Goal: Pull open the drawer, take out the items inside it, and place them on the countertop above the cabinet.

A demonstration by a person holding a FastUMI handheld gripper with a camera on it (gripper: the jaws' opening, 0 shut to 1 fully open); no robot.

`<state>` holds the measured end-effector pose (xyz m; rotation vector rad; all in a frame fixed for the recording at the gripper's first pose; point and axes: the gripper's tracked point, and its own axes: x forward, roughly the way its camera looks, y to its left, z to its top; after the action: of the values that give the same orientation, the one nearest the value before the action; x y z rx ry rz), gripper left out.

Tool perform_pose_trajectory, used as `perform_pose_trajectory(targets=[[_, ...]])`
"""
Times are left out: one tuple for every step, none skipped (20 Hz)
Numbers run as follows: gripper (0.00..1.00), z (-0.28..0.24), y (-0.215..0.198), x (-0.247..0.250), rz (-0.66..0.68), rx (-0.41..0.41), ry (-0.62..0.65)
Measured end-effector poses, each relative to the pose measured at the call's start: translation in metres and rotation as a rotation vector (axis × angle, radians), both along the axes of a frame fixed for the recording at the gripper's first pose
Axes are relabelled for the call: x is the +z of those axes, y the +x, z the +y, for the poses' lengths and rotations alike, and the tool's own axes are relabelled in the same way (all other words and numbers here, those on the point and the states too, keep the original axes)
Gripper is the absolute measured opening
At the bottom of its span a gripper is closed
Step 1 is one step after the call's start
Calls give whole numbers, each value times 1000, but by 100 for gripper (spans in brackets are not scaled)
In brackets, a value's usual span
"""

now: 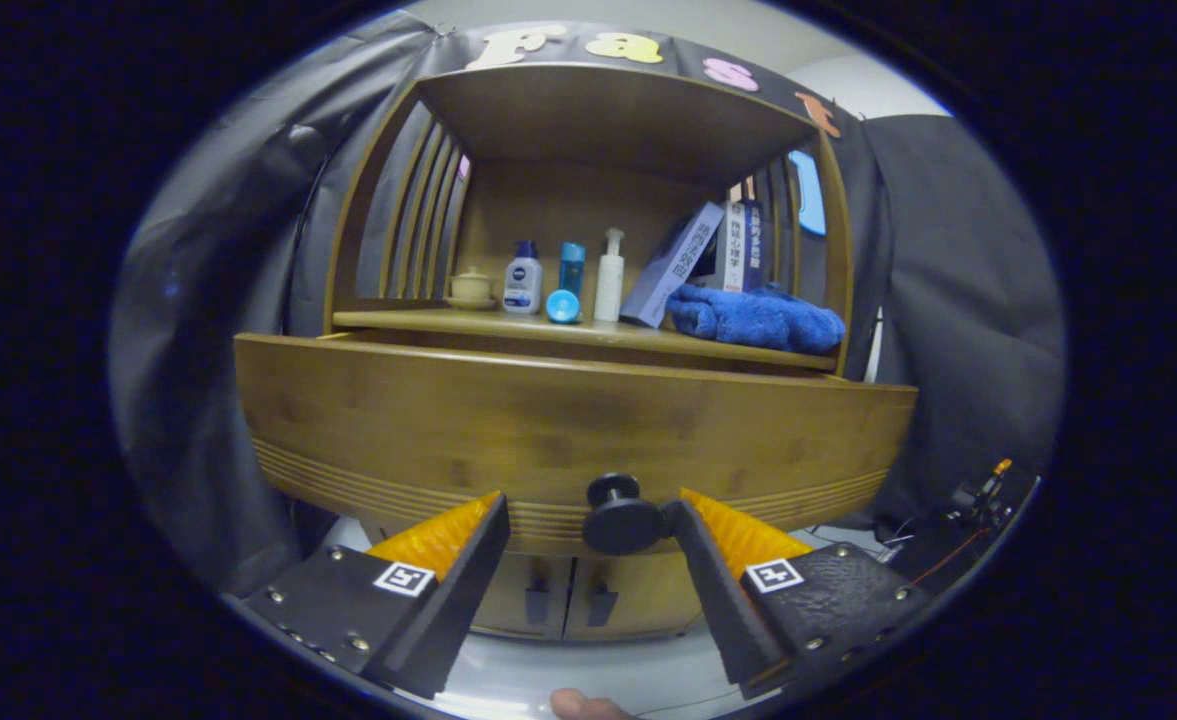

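While the drawer [568,425] is still fully closed, the gripper [588,520] stands with its fingers apart in front of the drawer's lower edge. The round knob [620,515] lies between the fingers, close against the right-hand one and well clear of the left-hand one; neither finger can be confirmed as pressing on it. This offset suggests the gripper needs centring on the knob before closing, so that both fingers bear evenly and the pull runs straight.

The drawer front spans the full width of the cabinet [573,595], flush with the body. Its contents are hidden, so the items cannot be described.

Above the drawer, the countertop [418,322] already carries a small cup [470,287], three bottles [522,277], a round blue cap [563,306], leaning books [676,262] and a folded blue towel [756,317]. Judged from this layout, the bare strip along the countertop's front edge is the likeliest place for items.

A fingertip [580,706] shows below the gripper.
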<state>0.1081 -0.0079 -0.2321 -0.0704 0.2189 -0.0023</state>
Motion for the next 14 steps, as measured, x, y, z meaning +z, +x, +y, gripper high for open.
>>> perform_pose_trajectory(targets=[[98,-5,-1,-7,53,5,55],[98,-3,11,-9,69,27,131],[98,-3,8,-9,92,37,168],[98,-2,4,-9,94,40,182],[98,-3,4,-8,81,44,158],[98,-4,6,-8,69,44,132],[98,-3,7,-5,62,44,117],[98,-3,7,-7,65,47,104],[98,-3,7,-6,69,50,107],[98,-2,7,-6,70,51,118],[98,-2,8,-4,68,50,128],[98,-2,9,-6,69,53,122],[98,-3,10,-6,72,54,116],[98,-3,12,-5,70,54,121]])
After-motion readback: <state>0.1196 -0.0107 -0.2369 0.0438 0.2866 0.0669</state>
